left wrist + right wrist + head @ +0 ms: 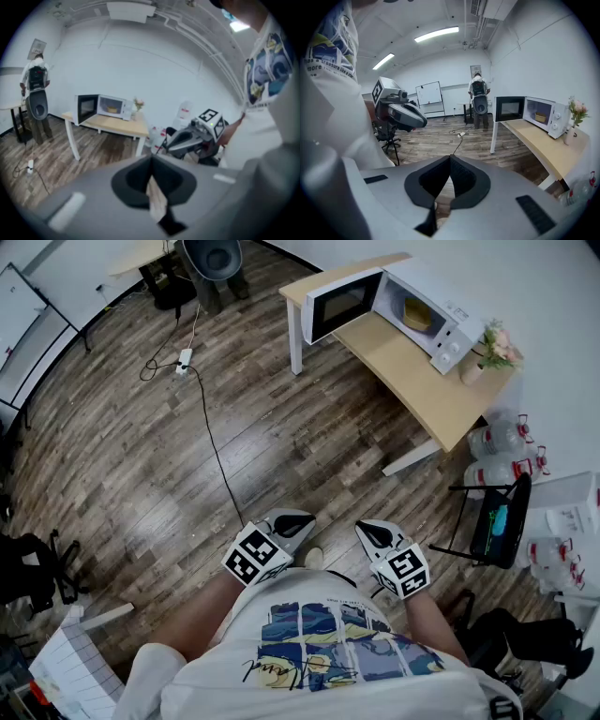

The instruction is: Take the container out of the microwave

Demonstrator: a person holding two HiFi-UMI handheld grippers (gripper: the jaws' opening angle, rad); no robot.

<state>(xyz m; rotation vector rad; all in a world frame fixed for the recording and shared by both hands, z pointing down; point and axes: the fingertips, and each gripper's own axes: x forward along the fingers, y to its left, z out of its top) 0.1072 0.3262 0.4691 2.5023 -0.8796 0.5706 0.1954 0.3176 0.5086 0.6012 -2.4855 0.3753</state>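
A white microwave stands on a wooden table at the far right, its door swung open. Inside sits a yellowish container, also seen as a small container in the right gripper view and faintly in the microwave of the left gripper view. My left gripper and right gripper are held close to the person's body, far from the table. Both are shut with nothing between the jaws; the tips meet in each gripper view.
A black cable and power strip lie on the wood floor. Water bottles and a black chair stand right of the table. A flower vase sits beside the microwave. A person stands at the far end.
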